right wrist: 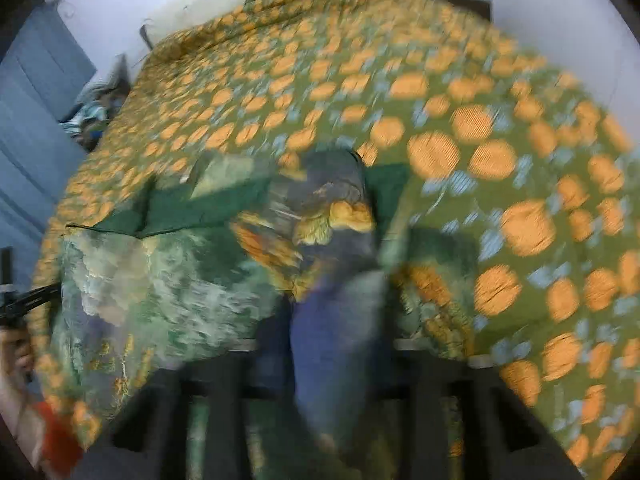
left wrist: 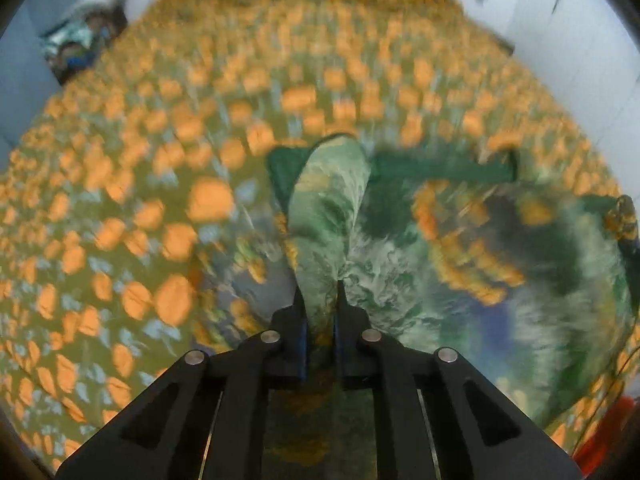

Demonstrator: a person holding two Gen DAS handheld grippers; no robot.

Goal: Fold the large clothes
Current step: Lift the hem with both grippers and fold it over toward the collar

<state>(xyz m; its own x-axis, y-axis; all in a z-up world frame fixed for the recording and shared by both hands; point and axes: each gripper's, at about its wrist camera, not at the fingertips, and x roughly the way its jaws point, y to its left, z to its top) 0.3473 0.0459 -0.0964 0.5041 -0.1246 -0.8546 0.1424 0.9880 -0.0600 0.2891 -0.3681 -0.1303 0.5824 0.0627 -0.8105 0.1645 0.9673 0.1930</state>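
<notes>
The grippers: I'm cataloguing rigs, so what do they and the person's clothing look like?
The left gripper is matte black, with angular linkage arms, round silver pivot pins and blue-edged pads. The right gripper looks black too, but blurred. A red cuff shows at one wrist.

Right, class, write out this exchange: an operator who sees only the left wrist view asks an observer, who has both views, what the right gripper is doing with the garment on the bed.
Operator: My left gripper is clamped on a fold of the garment. Is the right gripper holding it too?
Observer: It looks so. In its own blurred view, a bluish fold runs up between the fingers of the right gripper.
Operator: Can you see who holds my gripper?
Observer: Only partly. At the right view's left edge there is a hand with a red cuff.
</notes>
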